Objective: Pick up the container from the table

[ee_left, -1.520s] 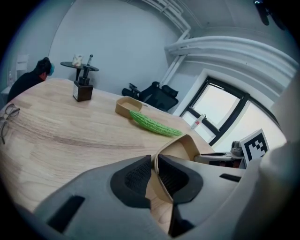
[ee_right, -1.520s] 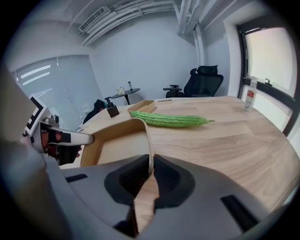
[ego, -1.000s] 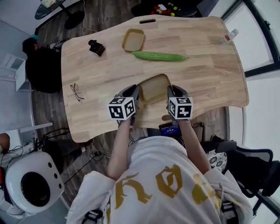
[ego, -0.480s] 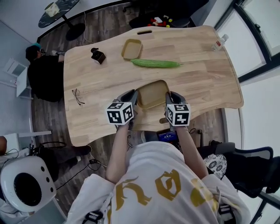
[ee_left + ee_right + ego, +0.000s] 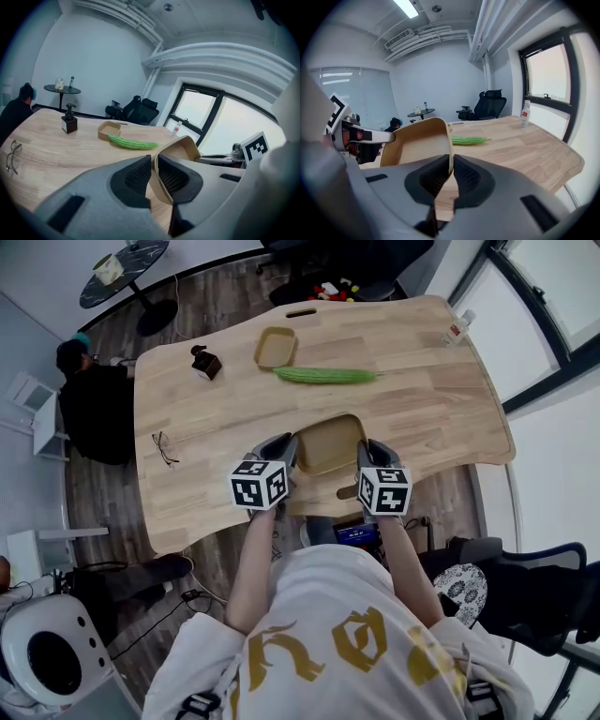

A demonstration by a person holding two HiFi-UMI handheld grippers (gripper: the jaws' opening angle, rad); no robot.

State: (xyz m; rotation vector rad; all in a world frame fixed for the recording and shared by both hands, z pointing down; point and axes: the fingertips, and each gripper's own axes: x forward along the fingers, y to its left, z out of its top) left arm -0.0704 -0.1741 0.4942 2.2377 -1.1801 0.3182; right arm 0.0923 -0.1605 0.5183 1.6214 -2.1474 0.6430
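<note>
Both grippers look like they've come up a little since a second ago, with the container riding between them, and the whole table shows a bit smaller in the head view. From the head view, the left gripper [image 5: 291, 448] and right gripper [image 5: 367, 451] sit on either side of the tan container [image 5: 330, 442], right at the notch in the near edge of the table [image 5: 450, 399]. Further toward the far edge there's a green gourd [image 5: 325, 375] and just beyond its left end a smaller tray [image 5: 276, 347], plus glasses [image 5: 165, 449] near the left edge and a bottle [image 5: 457, 328] at the far right corner. Left gripper view: the jaws are narrow, pinching the container's [image 5: 180, 149] thin wall between the pads, and the container is tilted, with the tabletop showing beneath it. Right gripper view: same deal, the jaws are nearly together, clamped on the opposite wall of the container [image 5: 415, 143], with the gourd [image 5: 468, 139] lying well beyond it.
</note>
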